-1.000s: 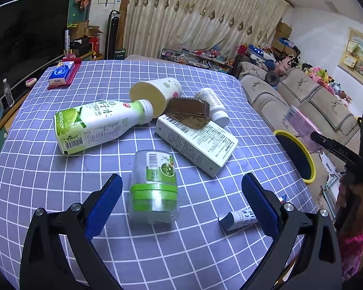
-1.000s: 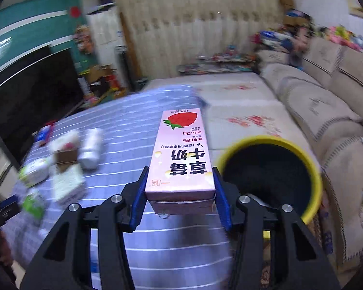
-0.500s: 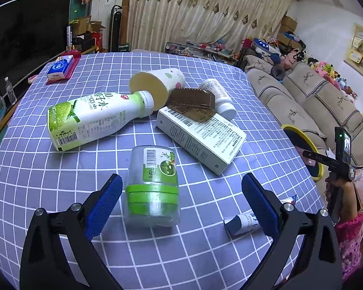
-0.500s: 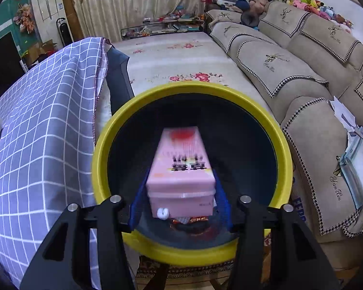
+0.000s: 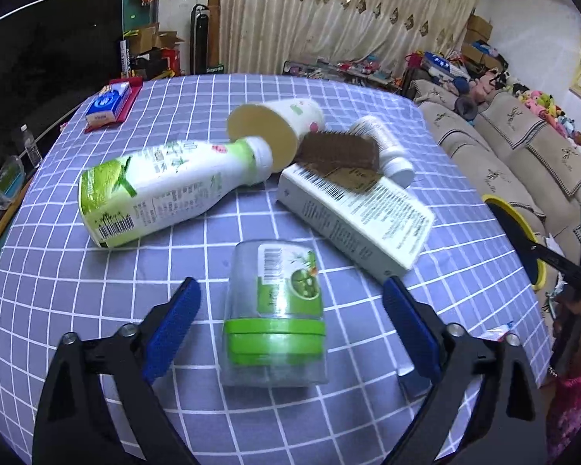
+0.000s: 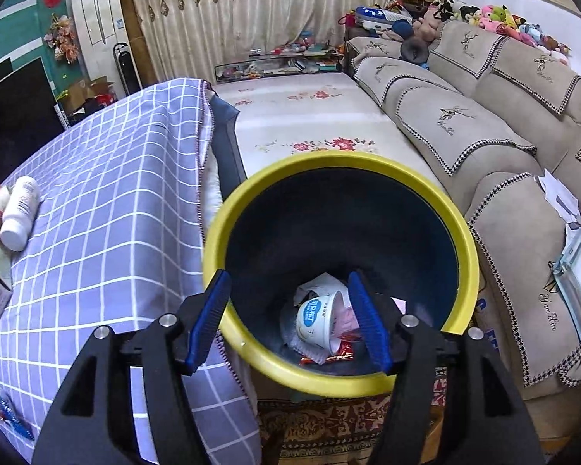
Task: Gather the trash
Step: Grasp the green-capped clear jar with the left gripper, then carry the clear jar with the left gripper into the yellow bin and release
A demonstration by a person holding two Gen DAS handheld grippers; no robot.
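The right tongs point(image 6: 290, 316) hang wide open and empty over the yellow-rimmed bin point(image 6: 461, 228), placed for dropping. The left tongs point(image 5: 290, 325), wide open and empty, straddle the green-lidded jar point(image 5: 275, 310) beside the bin, likely to grasp it.

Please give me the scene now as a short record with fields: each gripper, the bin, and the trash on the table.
left gripper: open, around the clear plastic jar with green lid, not touching
right gripper: open, empty, above the yellow-rimmed dark bin
bin contents: white paper cup, wrappers
on the purple checked tablecloth: green and white plastic bottle, white cardboard box, beige paper cup, all lying down
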